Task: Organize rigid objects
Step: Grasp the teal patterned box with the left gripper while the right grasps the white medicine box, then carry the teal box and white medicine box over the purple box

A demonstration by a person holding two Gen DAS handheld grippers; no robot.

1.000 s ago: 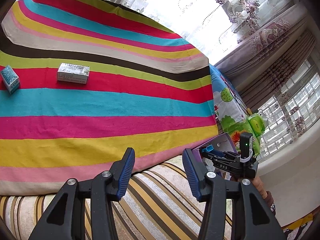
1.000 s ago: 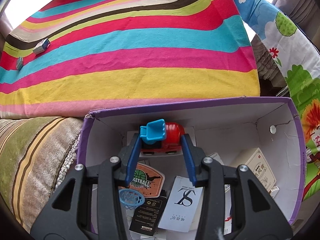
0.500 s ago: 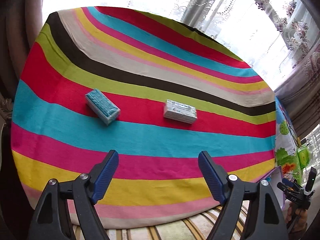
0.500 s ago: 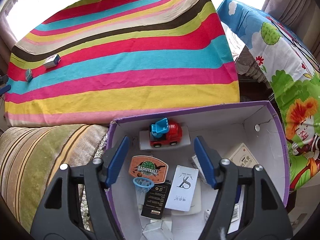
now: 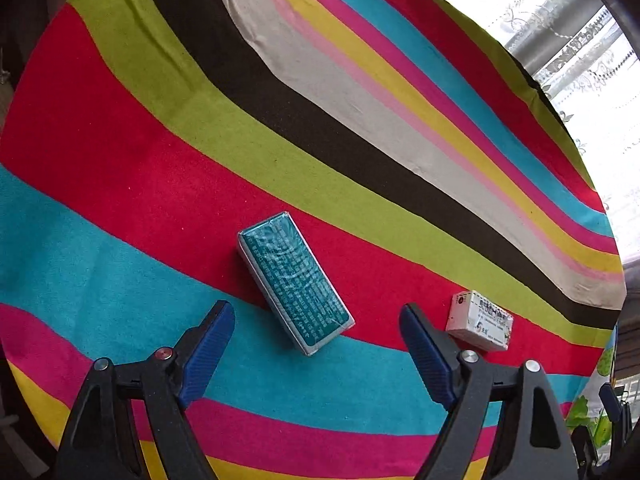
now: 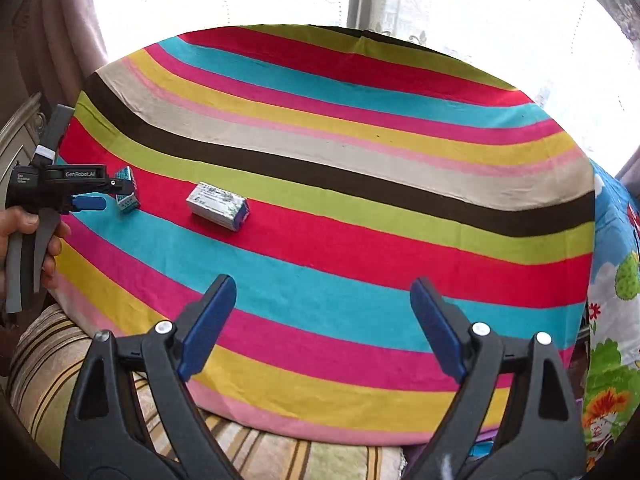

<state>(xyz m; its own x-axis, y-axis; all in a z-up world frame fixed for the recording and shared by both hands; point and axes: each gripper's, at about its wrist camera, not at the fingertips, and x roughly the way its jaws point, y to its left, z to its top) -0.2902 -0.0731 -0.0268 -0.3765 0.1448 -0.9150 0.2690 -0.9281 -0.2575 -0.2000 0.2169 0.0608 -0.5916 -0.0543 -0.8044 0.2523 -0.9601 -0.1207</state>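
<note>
A teal box [image 5: 295, 282] lies flat on the striped cloth [image 5: 120, 184], just ahead of my open, empty left gripper [image 5: 316, 344], lined up with the gap between the fingers. A white box [image 5: 479, 320] lies to its right. In the right wrist view the teal box [image 6: 127, 196] sits at the far left, right at the left gripper [image 6: 96, 196], and the white box [image 6: 218, 206] lies beside it. My right gripper [image 6: 320, 320] is open and empty above the cloth's near edge, well away from both boxes.
The striped cloth [image 6: 360, 200] covers a wide flat surface under a bright window. A striped cushion [image 6: 48, 352] lies at the near left edge. A cartoon-print fabric [image 6: 612, 320] hangs at the right.
My left gripper moved forward and left, closing in on the teal box. My right gripper lifted out of the purple box, leaving the toy car inside, and now faces the cloth.
</note>
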